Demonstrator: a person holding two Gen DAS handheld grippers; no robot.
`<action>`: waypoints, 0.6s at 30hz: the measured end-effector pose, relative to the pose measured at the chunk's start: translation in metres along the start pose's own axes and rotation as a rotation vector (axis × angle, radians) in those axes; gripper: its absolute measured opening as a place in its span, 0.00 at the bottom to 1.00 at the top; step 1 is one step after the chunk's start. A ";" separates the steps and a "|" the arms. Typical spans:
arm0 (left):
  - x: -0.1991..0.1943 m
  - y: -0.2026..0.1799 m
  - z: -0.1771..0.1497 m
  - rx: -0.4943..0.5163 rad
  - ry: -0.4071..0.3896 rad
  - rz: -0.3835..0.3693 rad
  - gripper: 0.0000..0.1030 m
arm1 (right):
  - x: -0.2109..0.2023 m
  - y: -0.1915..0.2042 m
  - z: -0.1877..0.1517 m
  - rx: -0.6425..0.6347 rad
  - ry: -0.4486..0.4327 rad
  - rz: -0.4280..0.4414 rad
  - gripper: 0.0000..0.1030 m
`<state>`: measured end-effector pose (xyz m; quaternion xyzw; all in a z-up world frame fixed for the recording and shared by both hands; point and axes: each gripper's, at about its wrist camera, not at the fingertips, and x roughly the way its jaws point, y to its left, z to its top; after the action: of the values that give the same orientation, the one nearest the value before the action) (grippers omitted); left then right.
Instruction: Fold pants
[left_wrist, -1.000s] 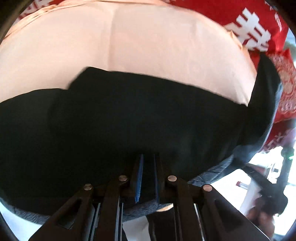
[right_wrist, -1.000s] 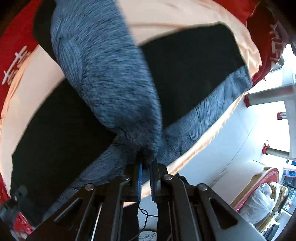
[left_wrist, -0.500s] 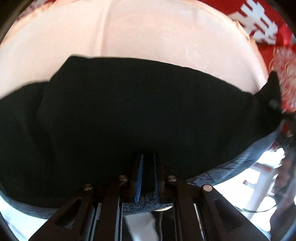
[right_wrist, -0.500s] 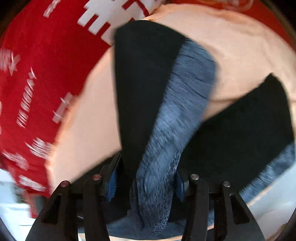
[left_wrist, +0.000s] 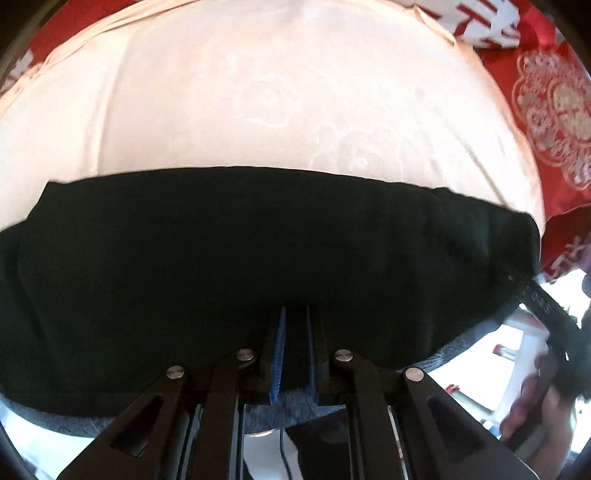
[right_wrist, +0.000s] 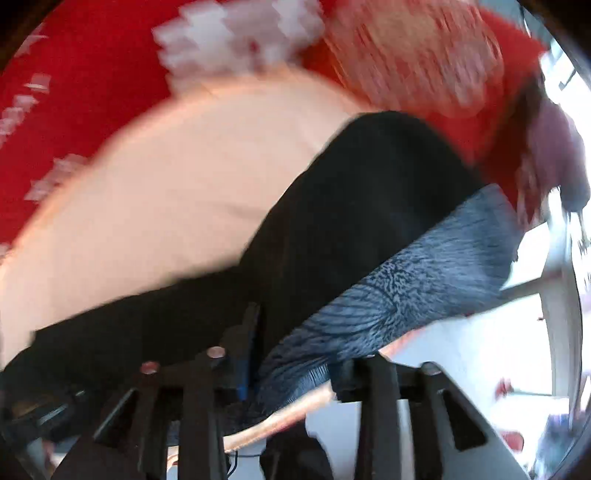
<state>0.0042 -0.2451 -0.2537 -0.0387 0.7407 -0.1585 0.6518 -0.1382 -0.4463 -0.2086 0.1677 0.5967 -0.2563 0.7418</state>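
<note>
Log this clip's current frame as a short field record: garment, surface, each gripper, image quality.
garment: black pants with grey fleece lining, lying flat
surface: peach sheet over red patterned cloth
left gripper: shut on the pants' near edge
right gripper: open, fingers astride the near edge of the pants
image quality: left wrist sharp, right wrist motion-blurred

Black pants (left_wrist: 258, 258) with grey-blue lining, peach sheet (left_wrist: 277, 92), red-and-white cloth (right_wrist: 74, 74)
</note>
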 end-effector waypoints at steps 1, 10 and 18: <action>0.002 -0.004 0.002 0.000 -0.002 0.008 0.11 | 0.027 -0.006 0.003 0.007 0.042 -0.001 0.36; 0.007 -0.040 -0.003 0.051 -0.022 -0.008 0.11 | 0.049 -0.087 0.007 0.101 0.124 0.289 0.56; 0.015 -0.054 0.000 0.052 -0.023 -0.001 0.11 | 0.062 -0.149 -0.012 0.300 0.123 0.428 0.58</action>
<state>-0.0061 -0.3004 -0.2523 -0.0237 0.7287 -0.1775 0.6609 -0.2245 -0.5720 -0.2632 0.4132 0.5470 -0.1684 0.7083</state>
